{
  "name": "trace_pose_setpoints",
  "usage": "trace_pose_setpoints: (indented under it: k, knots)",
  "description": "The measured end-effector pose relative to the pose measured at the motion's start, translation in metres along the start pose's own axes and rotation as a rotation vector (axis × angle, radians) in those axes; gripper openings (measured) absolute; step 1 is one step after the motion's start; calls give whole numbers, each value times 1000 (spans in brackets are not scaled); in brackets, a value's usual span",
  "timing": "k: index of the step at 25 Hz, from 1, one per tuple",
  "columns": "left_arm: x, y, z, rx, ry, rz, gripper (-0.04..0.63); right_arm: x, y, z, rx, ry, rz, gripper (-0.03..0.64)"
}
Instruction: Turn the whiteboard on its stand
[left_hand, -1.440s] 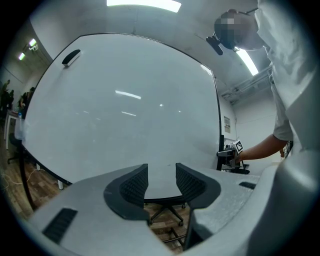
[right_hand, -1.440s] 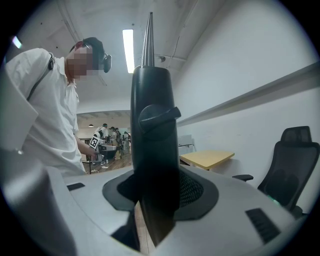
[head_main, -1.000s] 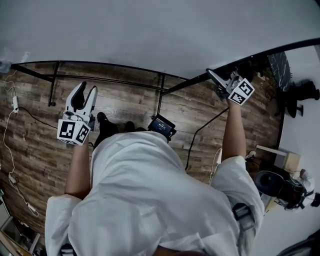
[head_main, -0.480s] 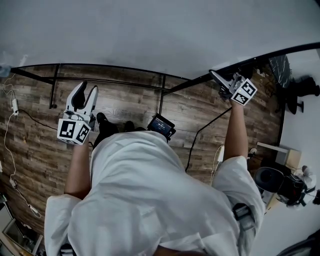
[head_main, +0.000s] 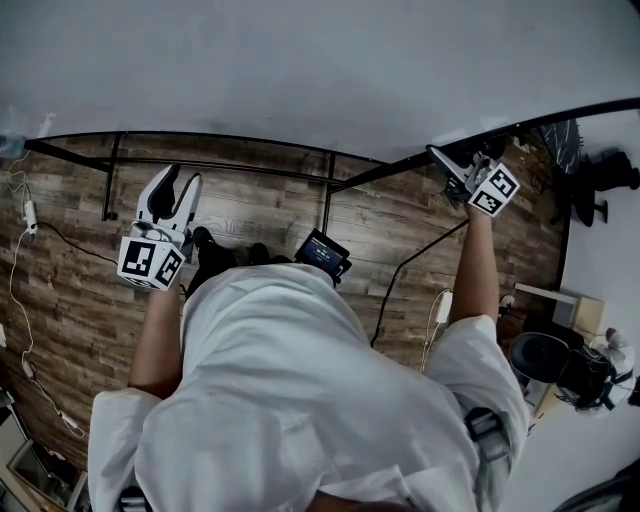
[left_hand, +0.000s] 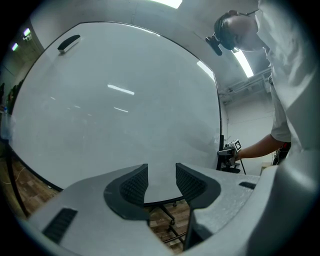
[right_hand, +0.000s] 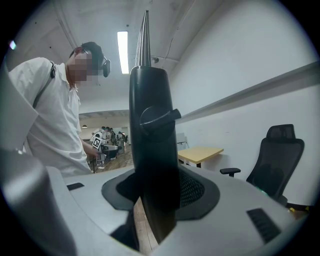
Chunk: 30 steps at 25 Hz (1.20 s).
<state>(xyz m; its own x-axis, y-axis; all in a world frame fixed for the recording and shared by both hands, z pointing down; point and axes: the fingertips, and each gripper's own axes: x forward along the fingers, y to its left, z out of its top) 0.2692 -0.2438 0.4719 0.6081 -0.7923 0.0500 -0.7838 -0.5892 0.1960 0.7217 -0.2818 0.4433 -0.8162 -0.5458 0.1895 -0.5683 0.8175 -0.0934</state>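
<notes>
item: left gripper (head_main: 172, 180) – nearest, held level before the board face, jaws apart, nothing between them.
item: right gripper (head_main: 440, 158) – clamped on the dark side frame (right_hand: 150, 125) of the whiteboard.
item: whiteboard (head_main: 300, 60) – upright on its stand (head_main: 324, 195), filling the view ahead, over wood floor (head_main: 260, 215).
status, judged: one edge gripped; the turn itself looks barely begun. left to do: swing the board round, let go. how far it has pivoted cannot be told.
</notes>
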Motion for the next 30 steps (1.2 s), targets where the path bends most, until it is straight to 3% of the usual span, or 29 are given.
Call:
trace_pose_setpoints:
  k: [30]
  knots:
    - [5, -17, -1, 17, 33, -35, 179, -77, -24, -12, 41, 33, -94, 201]
